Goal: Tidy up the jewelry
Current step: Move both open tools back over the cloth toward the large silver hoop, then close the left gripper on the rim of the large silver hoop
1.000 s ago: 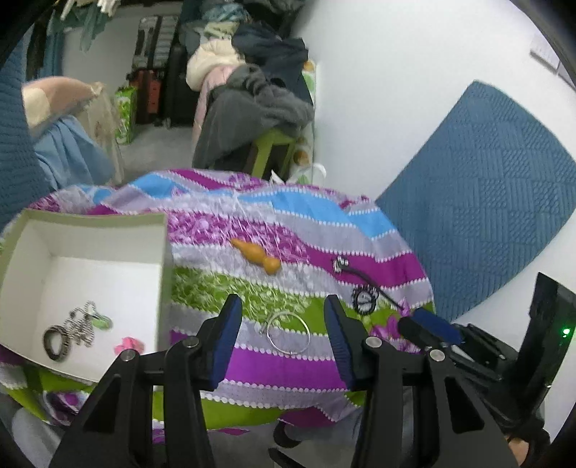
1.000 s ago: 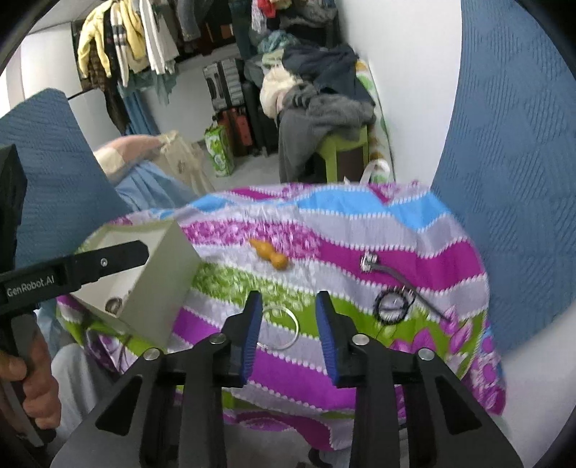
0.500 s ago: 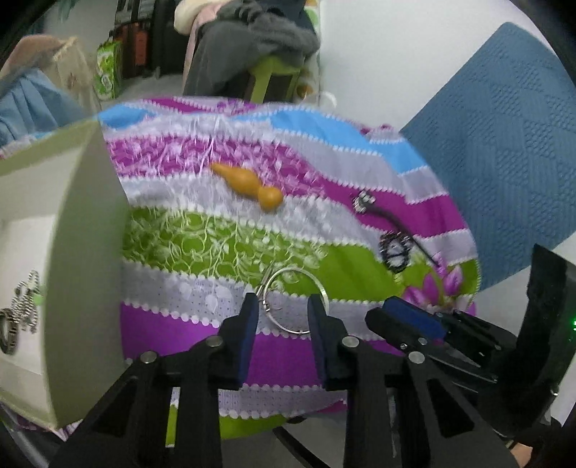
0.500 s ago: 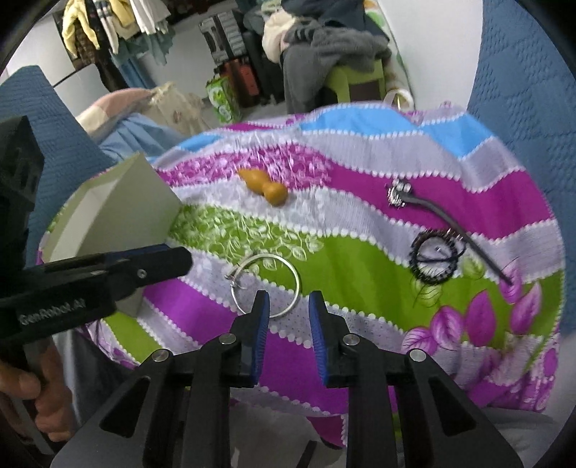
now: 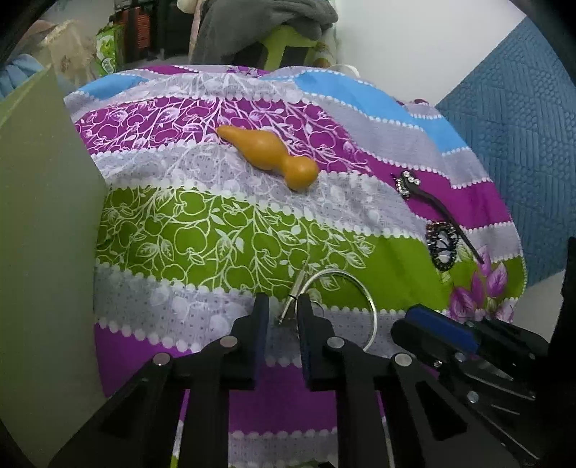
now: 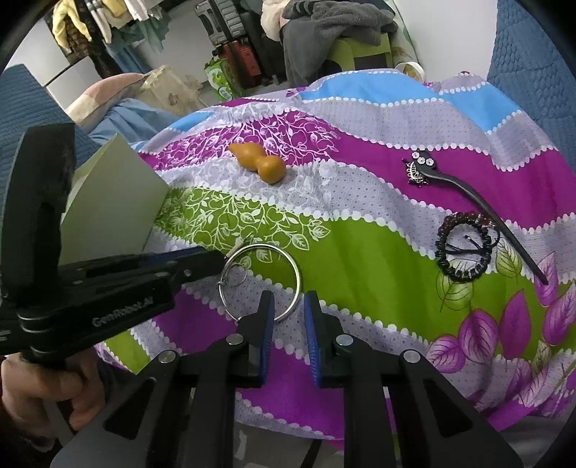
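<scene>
Now both tools, left tool (image 5: pixel 282 311) and right tool (image 6: pixel 288 306), narrowly straddle the silver bangle (image 6: pixel 261 282) (unclamped).

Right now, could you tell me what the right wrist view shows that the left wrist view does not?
Only the right wrist view shows the person's hand gripping the left gripper, plus hanging clothes. Only the left wrist view shows a clasp pin between the left fingers. Both show the silver bangle, orange gourd, hair stick, bead bracelet and box.

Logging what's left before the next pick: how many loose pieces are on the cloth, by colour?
Silver: 1, the bangle
Orange: 1, the gourd charm
Black/dark: 2, the hair stick and the beaded bracelet
Total: 4
</scene>
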{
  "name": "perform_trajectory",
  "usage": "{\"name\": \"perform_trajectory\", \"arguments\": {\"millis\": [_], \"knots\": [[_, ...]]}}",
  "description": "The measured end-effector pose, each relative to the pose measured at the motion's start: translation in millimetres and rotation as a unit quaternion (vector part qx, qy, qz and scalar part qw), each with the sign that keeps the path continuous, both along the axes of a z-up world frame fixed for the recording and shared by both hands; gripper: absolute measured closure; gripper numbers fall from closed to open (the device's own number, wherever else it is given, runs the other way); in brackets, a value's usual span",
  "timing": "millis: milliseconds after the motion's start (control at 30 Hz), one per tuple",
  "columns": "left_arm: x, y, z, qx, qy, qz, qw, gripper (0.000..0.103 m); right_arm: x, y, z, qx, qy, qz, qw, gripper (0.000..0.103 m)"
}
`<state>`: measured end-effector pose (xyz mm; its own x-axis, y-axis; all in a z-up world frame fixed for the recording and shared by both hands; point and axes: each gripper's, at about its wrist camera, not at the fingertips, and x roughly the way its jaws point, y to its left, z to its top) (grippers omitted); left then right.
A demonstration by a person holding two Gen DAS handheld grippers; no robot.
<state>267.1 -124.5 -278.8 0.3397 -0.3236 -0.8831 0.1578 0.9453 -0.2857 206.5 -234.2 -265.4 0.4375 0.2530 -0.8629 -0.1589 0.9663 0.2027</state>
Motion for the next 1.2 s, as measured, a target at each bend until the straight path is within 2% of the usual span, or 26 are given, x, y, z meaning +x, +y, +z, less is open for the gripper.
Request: {"name": "perform_trajectory", "arguments": {"millis": [133,333,467,600,667,700,767,867,1100,1200], "knots": [[3,-3,1,0.009,-0.012,-0.008,0.9999,0.090,2,0,-4,-0.002,0.007,0.000,1.000,0.088],[12,-16,0,0.002,-0.012,-0.038,0.9992,0.091,8,2,-13,-0.009,0.022,-0.003,1.000,0.088],[12,-24,-1,0.017,-0.020,-0.052,0.9983,0.093,14,6,-20,-0.013,0.028,0.002,1.000,0.088],[13,-23,-1,0.012,-0.017,-0.047,0.9987,0.096,16,18,-21,-0.050,0.011,0.018,0.999,0.088],[13,-18,1,0.008,-0.019,-0.034,0.9992,0.103,16,22,-22,-0.067,0.006,0.025,0.997,0.088],[13,-16,1,0.004,-0.016,-0.031,0.9994,0.103,16,24,-22,-0.076,0.004,0.028,0.997,0.089],[12,-12,1,-0.005,-0.010,-0.025,0.9996,0.103,16,24,-22,-0.091,0.003,0.026,0.996,0.098],[7,-8,3,-0.006,-0.011,-0.022,0.9997,0.103,17,16,-22,-0.084,0.009,0.013,0.996,0.101],[-11,-2,11,-0.013,-0.010,-0.016,0.9997,0.103,10,-3,-14,-0.081,0.002,-0.024,0.996,0.101],[-19,1,13,-0.023,-0.006,-0.015,0.9996,0.103,5,-9,-9,-0.060,-0.005,-0.028,0.998,0.101]]}}
